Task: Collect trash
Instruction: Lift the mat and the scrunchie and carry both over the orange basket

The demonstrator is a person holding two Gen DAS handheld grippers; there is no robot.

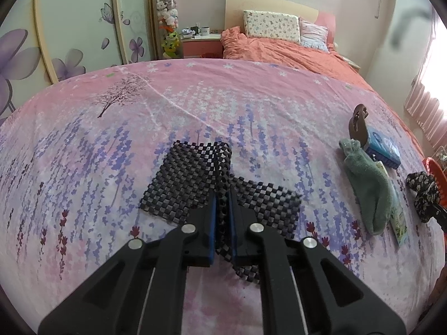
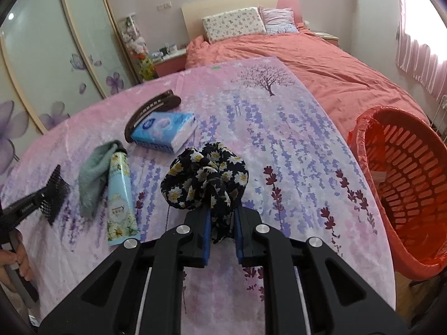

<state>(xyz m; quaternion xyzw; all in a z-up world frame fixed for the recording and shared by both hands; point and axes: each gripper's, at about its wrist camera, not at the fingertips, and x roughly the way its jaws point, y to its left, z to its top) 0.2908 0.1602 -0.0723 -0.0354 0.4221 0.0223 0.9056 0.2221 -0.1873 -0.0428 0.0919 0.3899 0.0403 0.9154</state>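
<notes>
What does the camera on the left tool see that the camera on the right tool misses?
Only the left view shows the black mesh mat spread out flat, with the left tool pinching a fold of it. Only the right view shows the whole red basket and a hand on the other handle. Both show the green sock, tissue pack, brown clip and floral scrunchie held by the right tool.

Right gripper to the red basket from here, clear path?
Probably yes. The right gripper, shut on the floral scrunchie, is over the table edge, and the red basket sits open-topped just beside it with nothing visible between.
</notes>
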